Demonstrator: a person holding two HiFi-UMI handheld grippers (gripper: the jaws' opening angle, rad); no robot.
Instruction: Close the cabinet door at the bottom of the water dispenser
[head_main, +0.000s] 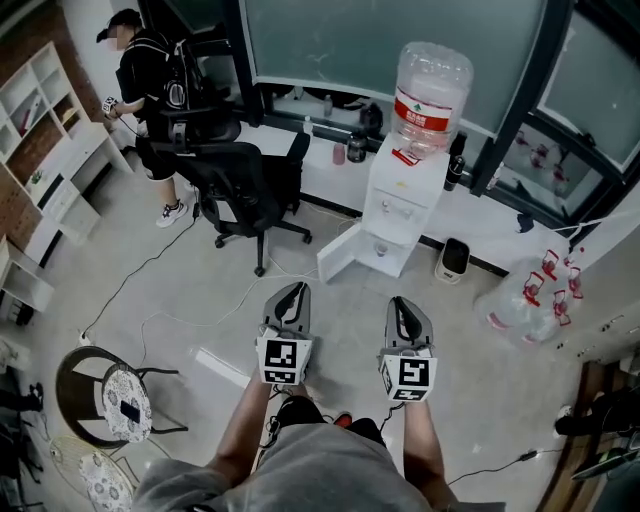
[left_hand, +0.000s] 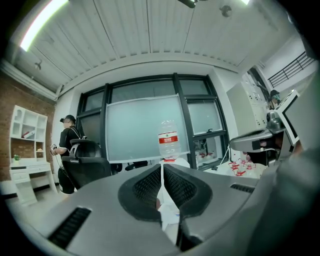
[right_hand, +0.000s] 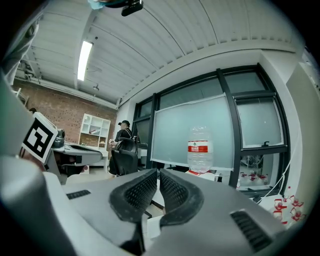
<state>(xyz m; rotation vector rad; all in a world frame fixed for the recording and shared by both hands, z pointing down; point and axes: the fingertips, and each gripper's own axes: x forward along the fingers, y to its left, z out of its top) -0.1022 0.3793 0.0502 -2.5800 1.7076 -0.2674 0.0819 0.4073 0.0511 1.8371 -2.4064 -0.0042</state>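
Judged not yet begun, with the cabinet door (head_main: 338, 259) standing open at the foot of the water dispenser (head_main: 402, 205), well ahead of the left gripper (head_main: 294, 291) and right gripper (head_main: 401, 304), both clenched on nothing, the whole push left.

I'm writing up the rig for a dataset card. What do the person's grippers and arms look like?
The left gripper and right gripper are grey, tapering shells with black textured pads. Each carries a white cube printed with black square markers. The forearms are bare, with no sleeves in view. The person wears grey clothing.
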